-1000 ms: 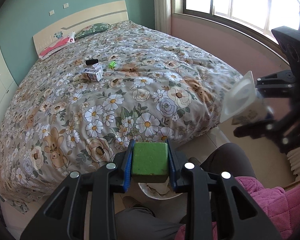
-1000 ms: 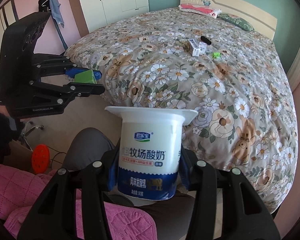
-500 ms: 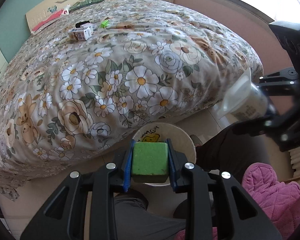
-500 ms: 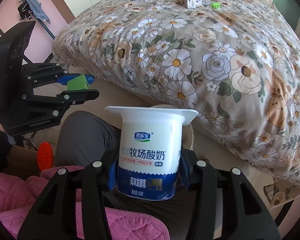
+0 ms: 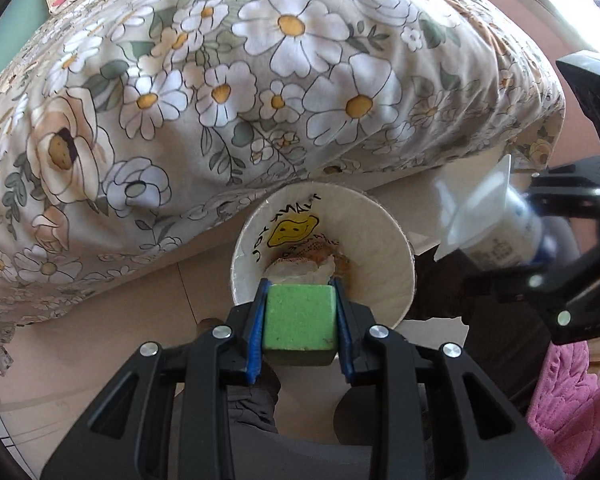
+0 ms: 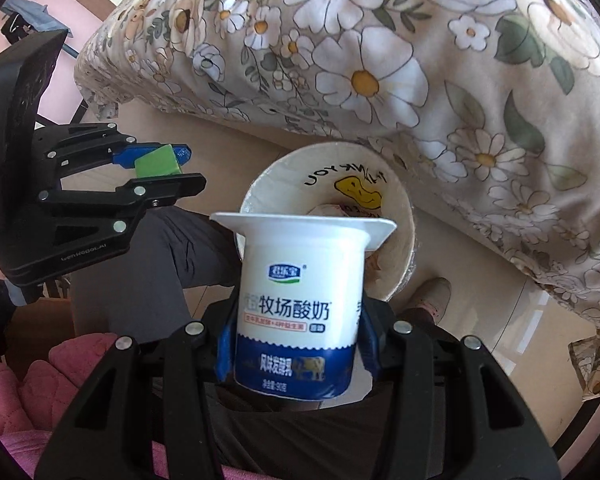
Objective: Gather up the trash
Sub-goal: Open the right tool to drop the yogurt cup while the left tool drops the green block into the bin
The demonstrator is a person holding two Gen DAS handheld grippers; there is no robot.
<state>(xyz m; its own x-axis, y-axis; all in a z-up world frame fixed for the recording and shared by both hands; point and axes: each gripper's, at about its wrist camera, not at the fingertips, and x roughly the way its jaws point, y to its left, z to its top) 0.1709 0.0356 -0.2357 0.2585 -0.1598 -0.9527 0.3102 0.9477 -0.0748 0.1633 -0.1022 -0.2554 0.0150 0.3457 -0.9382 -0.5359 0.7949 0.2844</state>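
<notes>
The left tongs are clamping a green foam cube, and the right tongs are clamping a white-and-blue yogurt cup, rim forward. Both are pointing steeply down at the paper bucket serving as the bin, standing open on the floor beside the floral bed. In the left view the bucket mouth is lying at 12 o'clock, directly beyond the cube; in the right view it is sitting at 12 to 1 o'clock behind the cup. The left tongs appear better centred for release.
</notes>
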